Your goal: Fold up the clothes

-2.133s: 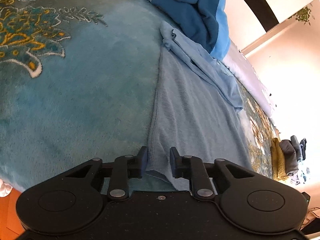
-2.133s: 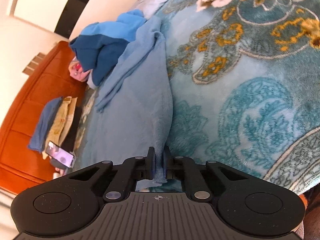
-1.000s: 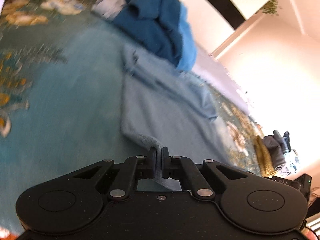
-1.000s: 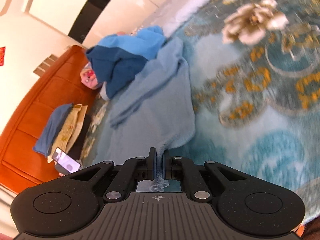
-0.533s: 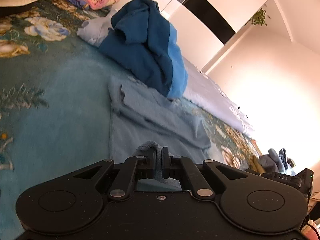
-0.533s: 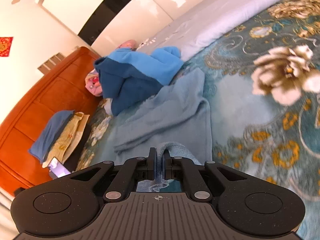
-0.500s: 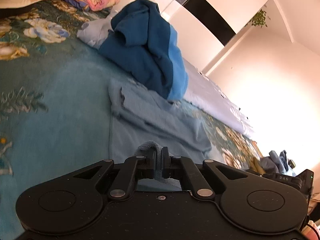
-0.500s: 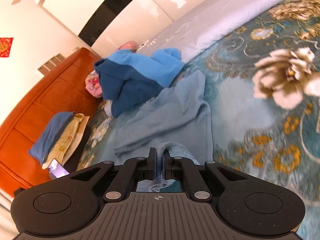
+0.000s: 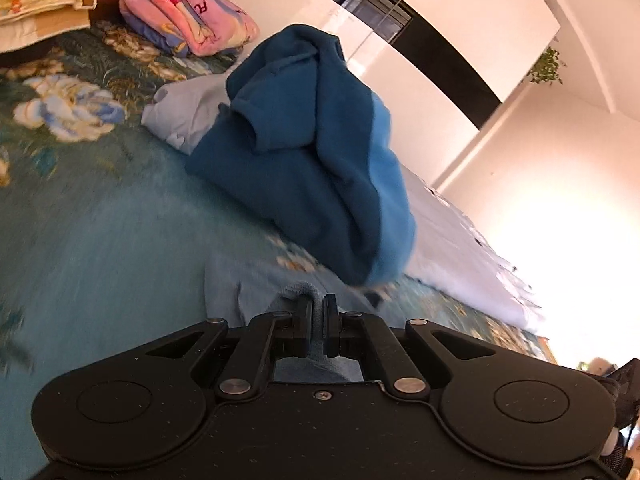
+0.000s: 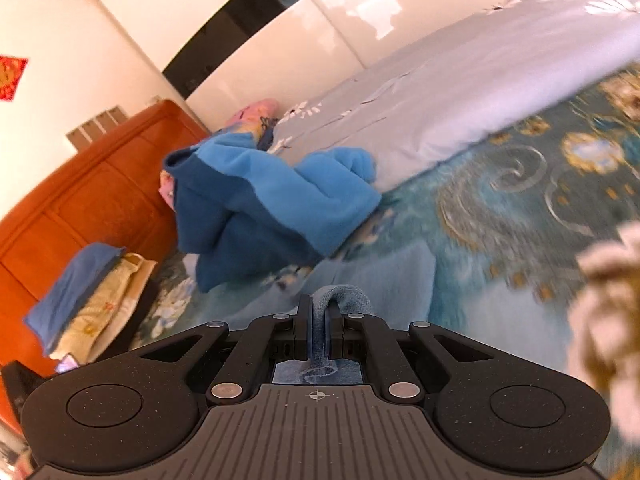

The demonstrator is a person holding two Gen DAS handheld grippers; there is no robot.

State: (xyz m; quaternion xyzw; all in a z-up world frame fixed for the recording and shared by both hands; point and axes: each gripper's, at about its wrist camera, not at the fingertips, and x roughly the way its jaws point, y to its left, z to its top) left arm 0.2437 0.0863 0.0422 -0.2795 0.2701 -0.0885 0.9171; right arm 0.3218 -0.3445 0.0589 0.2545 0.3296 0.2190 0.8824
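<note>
A light blue garment (image 9: 256, 304) lies on the teal flowered bedspread (image 9: 100, 240). My left gripper (image 9: 319, 312) is shut on one bottom corner of it, and a loop of the cloth bulges out over the fingers. In the right wrist view the same garment (image 10: 384, 276) spreads ahead, folded over on itself. My right gripper (image 10: 319, 316) is shut on its other bottom corner, with a fold arching above the jaws. A crumpled two-tone blue garment (image 9: 312, 152) sits just beyond the light blue one, also seen from the right as a blue garment (image 10: 264, 208).
A pale grey quilt (image 10: 460, 100) covers the far side of the bed. A pink folded bundle (image 9: 188, 28) and a stack of folded cloth (image 10: 92, 292) lie by the orange wooden headboard (image 10: 80, 196). A light grey garment (image 9: 184, 108) pokes out under the blue pile.
Both grippers have carried the garment's bottom corners forward toward its far end, doubling it over. The blue pile and headboard now look much closer; far less of the light blue cloth shows ahead.
</note>
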